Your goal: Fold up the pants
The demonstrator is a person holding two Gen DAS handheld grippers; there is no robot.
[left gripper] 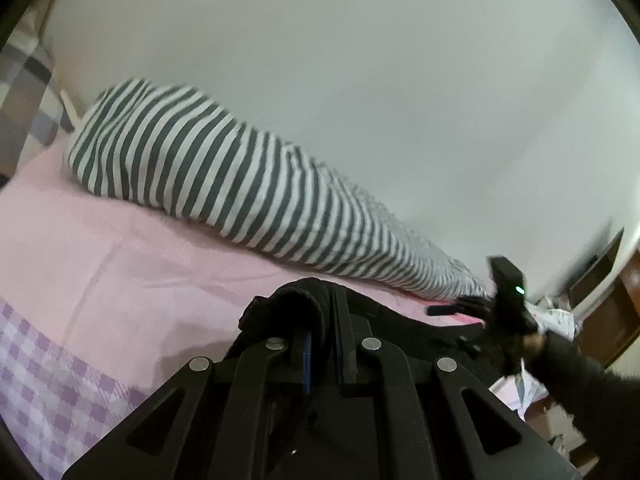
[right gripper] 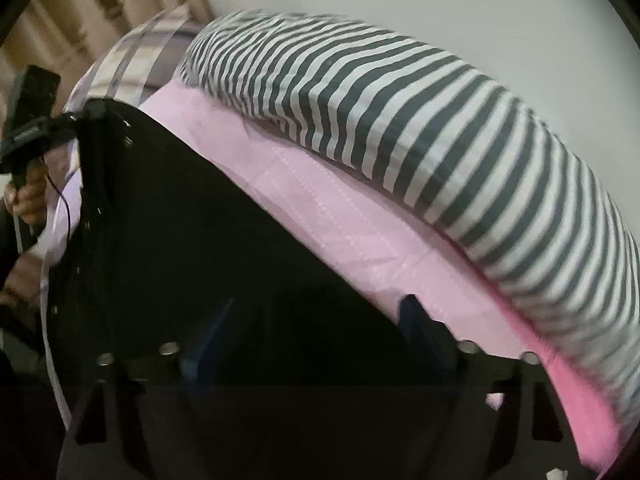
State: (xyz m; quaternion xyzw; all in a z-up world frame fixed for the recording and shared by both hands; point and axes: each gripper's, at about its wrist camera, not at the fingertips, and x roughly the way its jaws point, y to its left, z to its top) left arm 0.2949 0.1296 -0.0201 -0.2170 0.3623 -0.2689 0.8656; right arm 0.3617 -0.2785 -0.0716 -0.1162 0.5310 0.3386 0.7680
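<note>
The left fingers (left gripper: 320,320) are clamped shut on a bunched edge of the black pants (right gripper: 224,240); the right fingers (right gripper: 420,316) stand apart over the same cloth, gripping nothing. The pants lie spread on the pink bed (left gripper: 120,248) beside a striped bolster (left gripper: 224,176). Folding looks barely begun, no neat fold visible yet

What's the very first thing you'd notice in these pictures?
The long grey-and-white striped cushion jumps out first, lying along the white wall at the far edge of the pink sheet. Next come the black pants, spread dark across the sheet in front of it. In the left wrist view, the left gripper is shut on a bunch of the black fabric.
</note>
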